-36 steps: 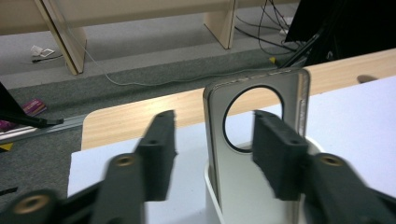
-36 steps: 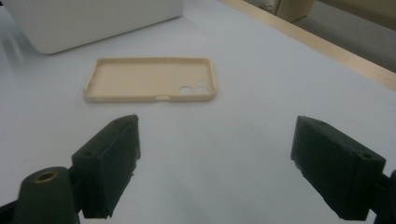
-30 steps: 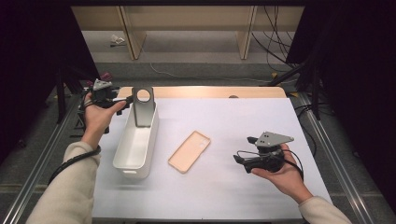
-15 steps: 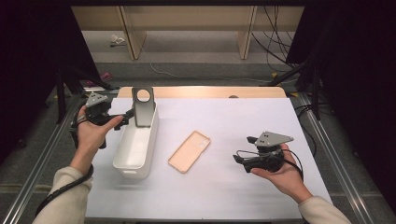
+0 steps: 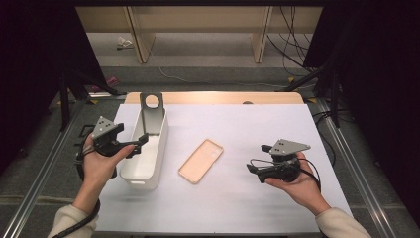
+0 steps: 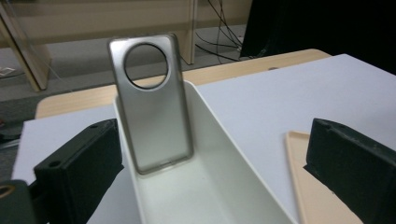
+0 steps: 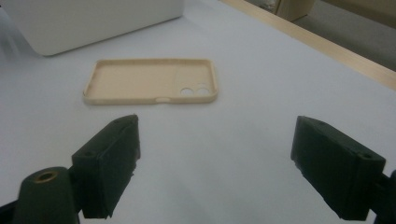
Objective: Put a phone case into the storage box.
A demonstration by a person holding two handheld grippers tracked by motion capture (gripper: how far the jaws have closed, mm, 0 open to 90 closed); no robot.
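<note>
White table: grey phone case stood propped in bin, both grippers' jaws spread wide, empty; beige case awaited pickup.

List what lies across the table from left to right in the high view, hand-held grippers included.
Left hand-held gripper → white bin with a grey phone case standing at its far end → tan phone case lying flat → right hand-held gripper.

White-topped table with wooden far edge; grey floor, wooden furniture legs, trailing cables, dark surroundings.
</note>
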